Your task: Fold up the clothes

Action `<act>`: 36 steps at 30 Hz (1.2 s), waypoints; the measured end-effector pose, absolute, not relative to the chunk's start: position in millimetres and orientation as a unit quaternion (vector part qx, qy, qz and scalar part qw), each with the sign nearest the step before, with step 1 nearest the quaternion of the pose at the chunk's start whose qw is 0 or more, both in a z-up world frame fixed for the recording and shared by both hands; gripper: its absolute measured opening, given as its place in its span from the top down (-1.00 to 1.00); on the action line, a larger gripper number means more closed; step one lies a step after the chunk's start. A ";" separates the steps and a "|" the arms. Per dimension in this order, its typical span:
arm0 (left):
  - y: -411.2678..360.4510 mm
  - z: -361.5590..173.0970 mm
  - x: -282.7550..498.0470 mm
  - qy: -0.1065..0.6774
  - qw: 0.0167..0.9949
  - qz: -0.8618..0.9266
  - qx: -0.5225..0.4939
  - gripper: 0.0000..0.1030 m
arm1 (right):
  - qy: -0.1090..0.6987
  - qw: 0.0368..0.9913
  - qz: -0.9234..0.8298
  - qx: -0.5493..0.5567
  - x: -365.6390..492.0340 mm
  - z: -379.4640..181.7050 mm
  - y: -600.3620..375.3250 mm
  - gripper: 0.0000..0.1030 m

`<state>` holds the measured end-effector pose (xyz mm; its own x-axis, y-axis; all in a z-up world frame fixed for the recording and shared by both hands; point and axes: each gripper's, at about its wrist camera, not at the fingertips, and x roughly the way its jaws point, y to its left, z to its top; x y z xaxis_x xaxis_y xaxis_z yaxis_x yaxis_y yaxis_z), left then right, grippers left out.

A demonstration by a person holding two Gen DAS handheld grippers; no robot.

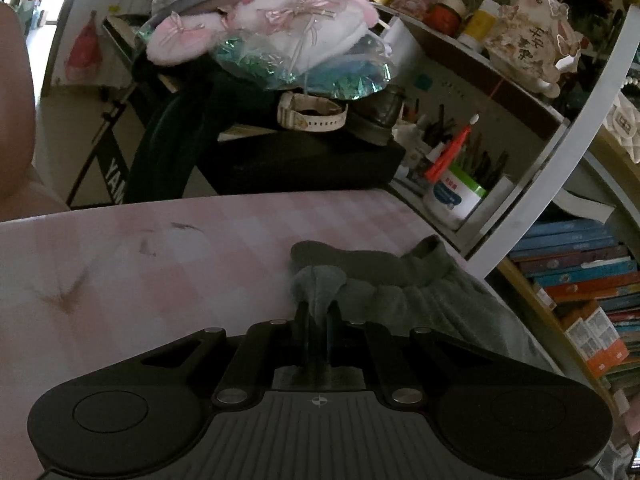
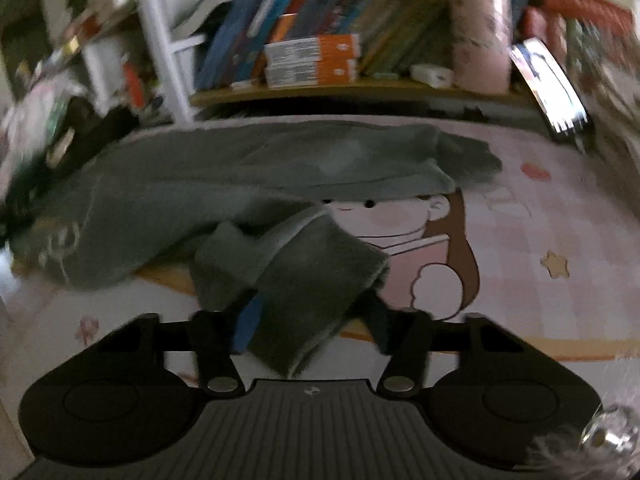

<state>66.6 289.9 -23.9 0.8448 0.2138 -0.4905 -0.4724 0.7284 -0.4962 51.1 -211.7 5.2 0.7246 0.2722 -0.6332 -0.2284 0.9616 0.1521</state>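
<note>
A grey-green fleece garment (image 2: pixel 240 176) lies spread on the pink checked table mat (image 2: pixel 540 216). In the left wrist view my left gripper (image 1: pixel 318 312) is shut on a bunched edge of the garment (image 1: pixel 320 280), with a ribbed cuff (image 1: pixel 428 260) just beyond it. In the right wrist view my right gripper (image 2: pixel 308 312) has its fingers spread wide, and a folded flap of the garment (image 2: pixel 304 288) lies between them. The view is blurred, so I cannot tell whether the fingers touch the cloth.
A bookshelf with several books (image 2: pixel 312 56) stands behind the table. A white shelf post (image 1: pixel 560 148) rises at the table's right edge. A black box (image 1: pixel 300 164) with plush toys (image 1: pixel 272 28) and a pen pot (image 1: pixel 456 196) stand at the far end.
</note>
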 end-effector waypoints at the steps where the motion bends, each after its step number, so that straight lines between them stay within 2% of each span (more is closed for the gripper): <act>1: 289.9 -23.9 66.7 0.205 0.907 0.189 -0.316 0.89 | 0.343 0.928 0.141 0.026 48.4 5.7 -210.2 0.83; 6: 289.6 -23.7 67.3 0.206 0.908 0.186 -0.315 0.89 | 0.291 0.943 0.159 0.040 19.4 42.3 -225.8 0.84; 9: 289.4 -23.7 67.7 0.207 0.908 0.184 -0.314 0.89 | 0.216 0.948 0.196 0.130 -7.2 85.8 -267.0 0.86; 12: 289.1 -23.5 68.1 0.208 0.909 0.182 -0.313 0.88 | 0.166 0.953 0.191 0.164 -19.8 110.4 -295.7 0.86; 15: 288.9 -23.6 68.3 0.208 0.910 0.176 -0.313 0.87 | 0.205 0.962 0.117 0.136 -3.5 98.5 -301.8 0.86; 18: 287.4 -24.0 69.6 0.212 0.911 0.169 -0.310 0.87 | 0.282 0.953 0.051 0.095 22.7 56.3 -296.7 0.85; 20: 287.6 -24.4 69.4 0.212 0.911 0.169 -0.312 0.86 | 0.307 0.948 0.029 0.081 30.0 38.6 -294.2 0.81; 22: 287.0 -24.2 69.6 0.212 0.911 0.170 -0.311 0.85 | 0.319 0.944 0.021 0.081 32.7 27.9 -295.0 0.58; 24: 286.1 -23.9 70.0 0.213 0.911 0.170 -0.310 0.82 | 0.323 0.941 0.025 0.095 31.6 22.8 -297.5 0.15; 28: 287.0 -24.1 69.8 0.212 0.910 0.170 -0.312 0.80 | 0.332 0.934 0.030 0.130 30.4 16.3 -300.4 0.03; 33: 287.7 -24.8 69.2 0.210 0.910 0.168 -0.317 0.79 | 0.347 0.922 0.036 0.167 31.9 4.2 -301.6 -0.06; 35: 287.8 -24.8 69.3 0.210 0.909 0.168 -0.317 0.79 | 0.348 0.923 0.039 0.161 31.9 3.0 -296.8 0.01; 36: 287.8 -24.8 69.3 0.210 0.909 0.168 -0.317 0.79 | 0.350 0.924 0.043 0.150 32.7 2.3 -292.4 0.20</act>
